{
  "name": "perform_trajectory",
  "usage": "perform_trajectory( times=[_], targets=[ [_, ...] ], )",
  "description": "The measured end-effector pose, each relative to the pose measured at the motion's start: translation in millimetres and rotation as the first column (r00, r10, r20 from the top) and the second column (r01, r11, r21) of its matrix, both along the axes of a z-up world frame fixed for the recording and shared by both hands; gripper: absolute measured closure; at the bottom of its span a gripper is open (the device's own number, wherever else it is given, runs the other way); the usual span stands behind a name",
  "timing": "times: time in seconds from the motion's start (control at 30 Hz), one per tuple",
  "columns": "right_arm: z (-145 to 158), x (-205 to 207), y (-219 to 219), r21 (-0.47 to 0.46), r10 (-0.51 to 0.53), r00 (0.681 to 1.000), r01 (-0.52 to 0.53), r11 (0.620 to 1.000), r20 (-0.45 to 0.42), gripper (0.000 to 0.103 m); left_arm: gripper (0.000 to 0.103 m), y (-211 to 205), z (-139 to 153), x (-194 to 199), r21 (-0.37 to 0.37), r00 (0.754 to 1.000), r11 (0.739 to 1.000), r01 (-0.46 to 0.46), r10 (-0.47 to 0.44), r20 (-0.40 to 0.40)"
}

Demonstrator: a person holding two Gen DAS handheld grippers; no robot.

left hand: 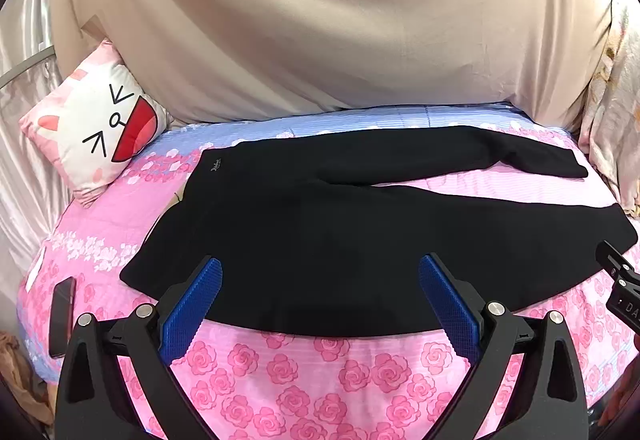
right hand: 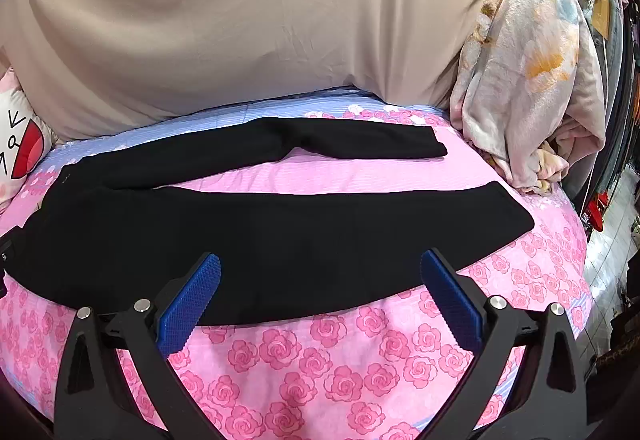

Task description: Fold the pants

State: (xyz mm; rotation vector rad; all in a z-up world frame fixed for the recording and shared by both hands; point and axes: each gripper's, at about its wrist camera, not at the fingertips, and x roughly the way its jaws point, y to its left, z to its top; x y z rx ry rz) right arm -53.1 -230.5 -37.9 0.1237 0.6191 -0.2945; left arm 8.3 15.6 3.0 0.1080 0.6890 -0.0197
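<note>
Black pants lie flat across centre of frame on the bed, legs apart w/ waist at left, and left hand-held gripper & right hand-held gripper hover wide, empty, probably to take near edge for first fold.

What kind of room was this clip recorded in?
Most likely a bedroom at home. The black pants lie spread on a bed with a pink rose-print cover, a cartoon-face pillow sits at one end, and clothes on a rack hang beside the bed.
</note>
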Motion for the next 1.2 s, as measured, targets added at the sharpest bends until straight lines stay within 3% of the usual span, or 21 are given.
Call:
perform_trajectory(
  times=[1.2],
  targets=[
    [3, -8, -17, 0.007, -0.004, 1.0, 0.004, 1.0, 0.003, 0.005, 0.006, -5, 0, 1, 0.002, 1.0, 1.0, -0.001, 0.001, -0.003]
  ],
)
